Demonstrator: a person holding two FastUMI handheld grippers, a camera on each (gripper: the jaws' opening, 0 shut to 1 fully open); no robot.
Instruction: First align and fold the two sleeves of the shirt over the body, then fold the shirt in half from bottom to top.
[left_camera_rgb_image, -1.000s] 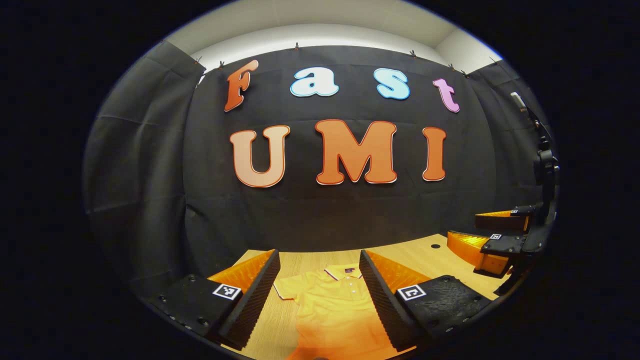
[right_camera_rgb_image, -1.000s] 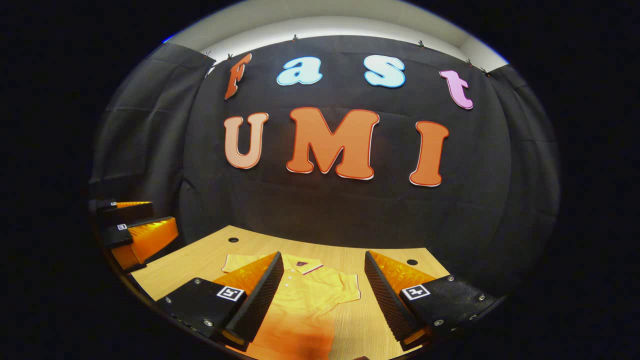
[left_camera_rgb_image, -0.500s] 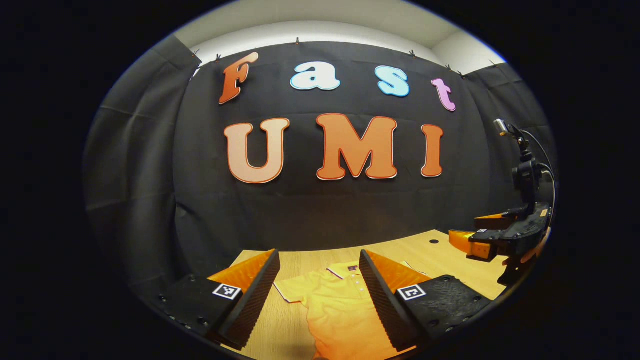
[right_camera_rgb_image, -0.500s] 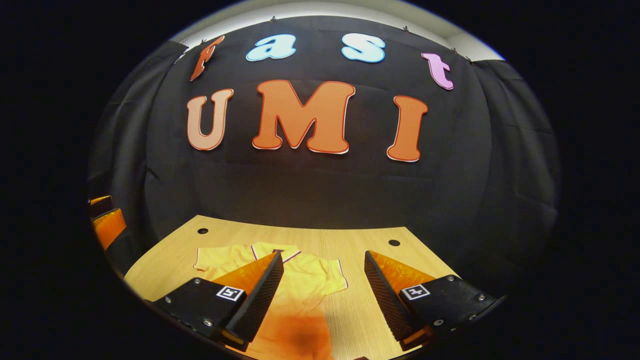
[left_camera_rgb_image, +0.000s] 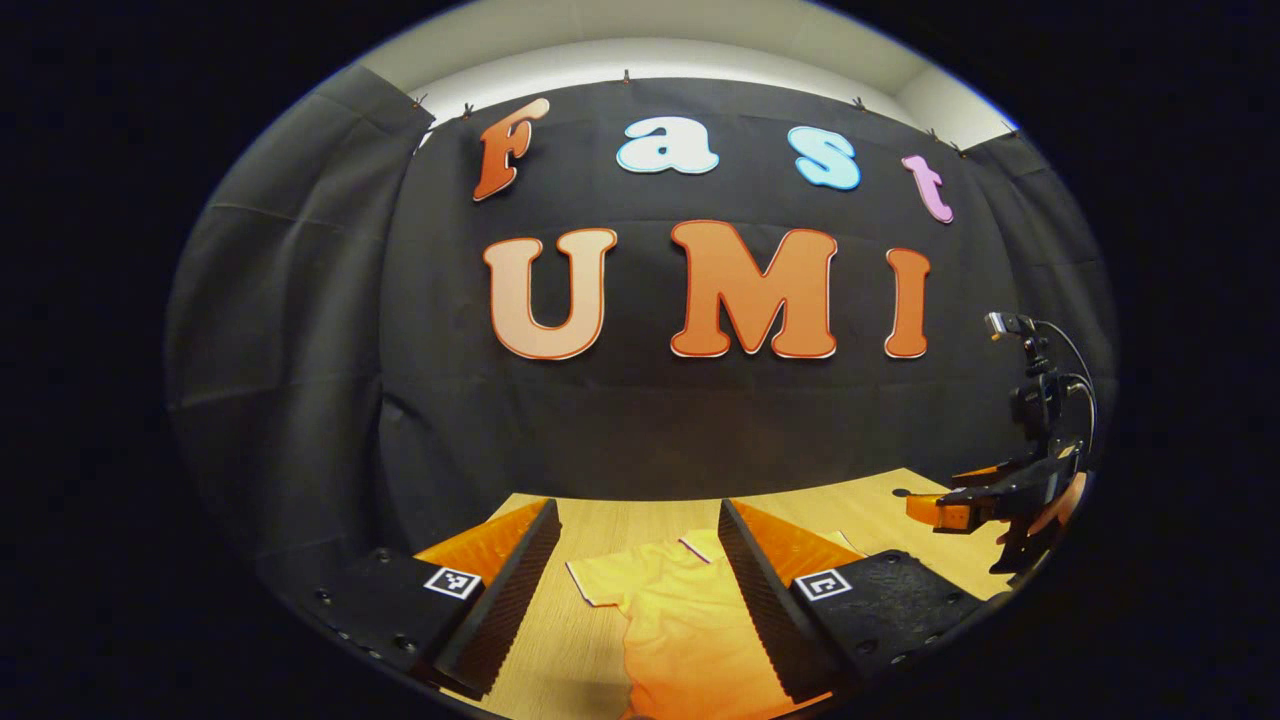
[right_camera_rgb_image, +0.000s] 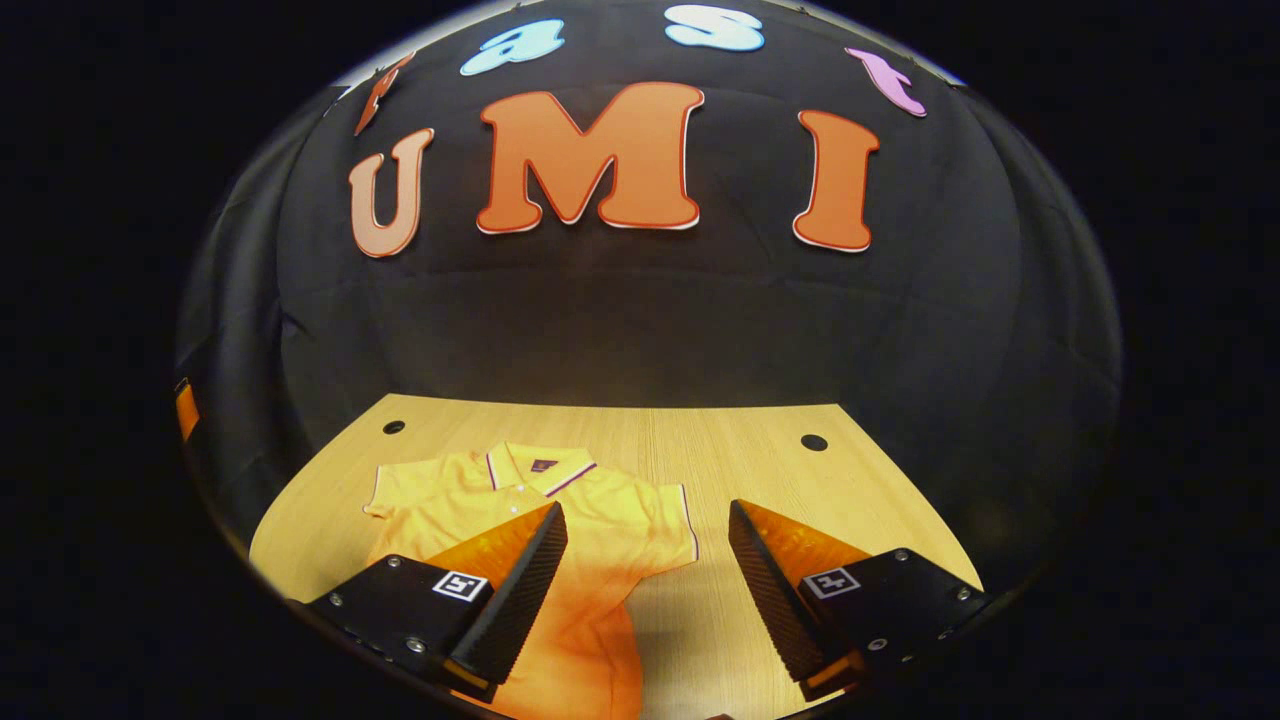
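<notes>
1. the shirt (right_camera_rgb_image: 560, 520) lies flat on the wooden table (right_camera_rgb_image: 760, 450), collar toward the booth wall. both sleeves are spread out to the sides; neither is folded over the body.
2. right gripper (right_camera_rgb_image: 648, 560): jaws wide apart, nothing between them. over the last second its view has tipped downward and the table now takes up more of it, so the gripper has pitched toward the shirt. the right sleeve (right_camera_rgb_image: 665, 525) lies between and just ahead of its fingers, not touched.
3. left gripper (left_camera_rgb_image: 635, 570): jaws wide, empty. it has shifted sideways; the left sleeve (left_camera_rgb_image: 600, 580) now sits between its fingers, with the shirt body below.
4. seen from the left gripper view, the right gripper (left_camera_rgb_image: 975, 505) has sunk lower toward the table.
5. judgement: no fold is done. both tongs appear to be lining up on their sleeves; the approach is under way, the grasp not yet made.
</notes>
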